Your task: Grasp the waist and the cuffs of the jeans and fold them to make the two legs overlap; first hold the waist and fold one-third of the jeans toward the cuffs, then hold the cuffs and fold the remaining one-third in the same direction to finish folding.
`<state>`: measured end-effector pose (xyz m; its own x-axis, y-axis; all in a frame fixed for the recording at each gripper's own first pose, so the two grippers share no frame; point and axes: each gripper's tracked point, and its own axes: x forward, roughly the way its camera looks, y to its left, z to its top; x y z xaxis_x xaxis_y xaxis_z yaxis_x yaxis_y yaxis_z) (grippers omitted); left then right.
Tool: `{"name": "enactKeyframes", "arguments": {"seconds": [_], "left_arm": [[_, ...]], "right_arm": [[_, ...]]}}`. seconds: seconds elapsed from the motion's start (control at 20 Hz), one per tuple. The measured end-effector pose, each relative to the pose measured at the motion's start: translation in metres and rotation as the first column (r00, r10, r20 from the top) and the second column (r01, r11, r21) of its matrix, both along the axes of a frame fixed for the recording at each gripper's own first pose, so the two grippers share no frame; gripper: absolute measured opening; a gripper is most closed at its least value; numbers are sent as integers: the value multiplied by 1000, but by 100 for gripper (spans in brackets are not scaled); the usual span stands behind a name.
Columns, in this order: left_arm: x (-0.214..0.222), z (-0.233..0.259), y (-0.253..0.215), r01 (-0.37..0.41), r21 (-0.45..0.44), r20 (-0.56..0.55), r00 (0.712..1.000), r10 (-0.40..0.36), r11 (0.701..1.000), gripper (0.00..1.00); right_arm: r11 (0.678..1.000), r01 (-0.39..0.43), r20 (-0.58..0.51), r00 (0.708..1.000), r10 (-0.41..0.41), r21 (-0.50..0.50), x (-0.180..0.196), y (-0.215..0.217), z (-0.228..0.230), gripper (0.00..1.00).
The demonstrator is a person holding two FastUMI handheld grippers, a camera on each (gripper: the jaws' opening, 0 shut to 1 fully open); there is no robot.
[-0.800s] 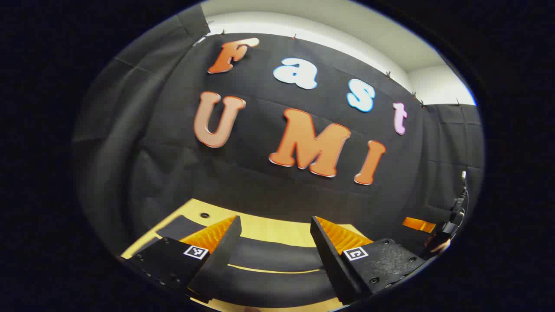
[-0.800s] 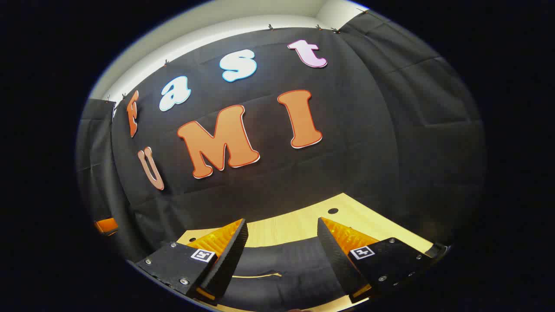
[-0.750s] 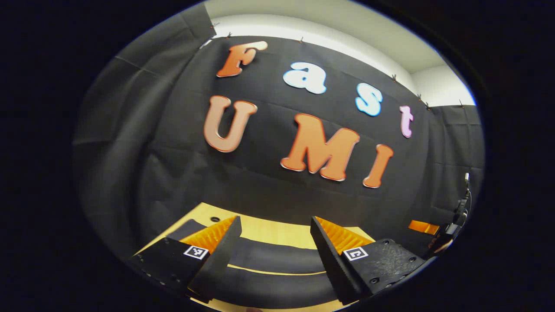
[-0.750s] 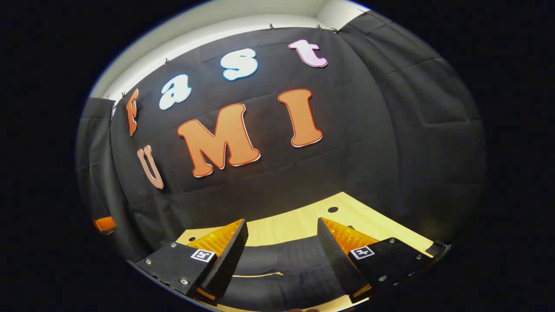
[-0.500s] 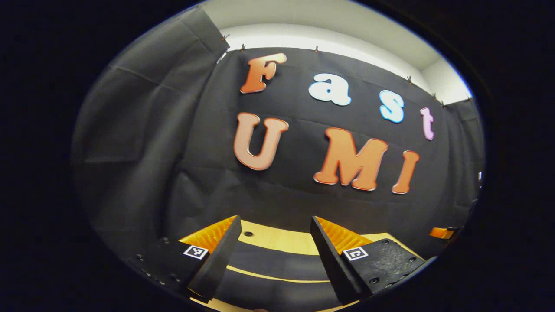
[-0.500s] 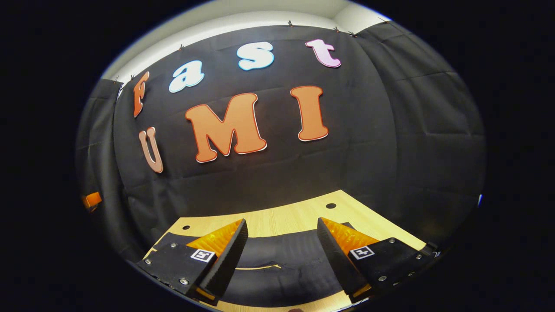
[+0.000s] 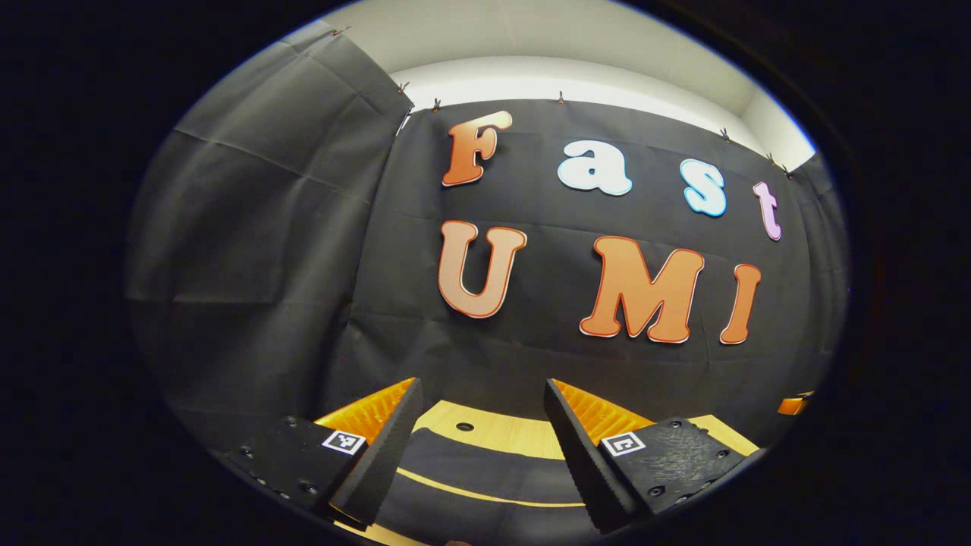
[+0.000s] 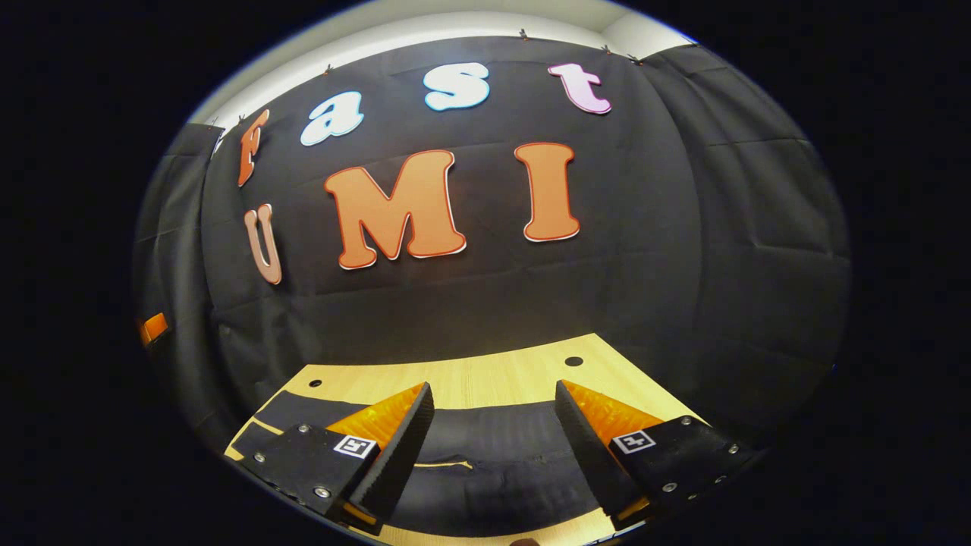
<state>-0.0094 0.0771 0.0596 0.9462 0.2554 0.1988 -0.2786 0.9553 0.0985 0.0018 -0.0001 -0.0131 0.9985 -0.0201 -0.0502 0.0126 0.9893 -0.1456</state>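
With both my left gripper [image 7: 479, 444] and right gripper [image 8: 493, 440] spread wide and holding nothing, the dark jeans [image 8: 493, 462] lay flat on the wooden table [image 8: 501, 375] below, likely soft, limp and weighty, best pinched at a thick hemmed edge.
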Motion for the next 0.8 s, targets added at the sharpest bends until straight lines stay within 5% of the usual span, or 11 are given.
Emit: {"name": "enactKeyframes", "arguments": {"seconds": [0.45, 0.55, 0.65, 0.8], "left_arm": [[33, -14, 44, 57, -13, -104, 993, -58, 998, 95], [30, -27, 62, 42, 81, -159, 987, -29, 996, 98], [18, -46, 92, -20, 353, -237, 965, 110, 935, 98], [8, -93, 110, 48, 632, -329, 920, 212, 773, 100]], "right_arm": [[1000, 21, -30, 999, -22, -22, 7, 31, -24, 98], [1000, 3, -53, 999, -4, -10, 8, 40, -30, 98], [1000, -8, -62, 998, 7, -20, 6, 45, -32, 98], [1000, -2, -84, 996, 0, -14, 6, 42, -42, 97]]}}
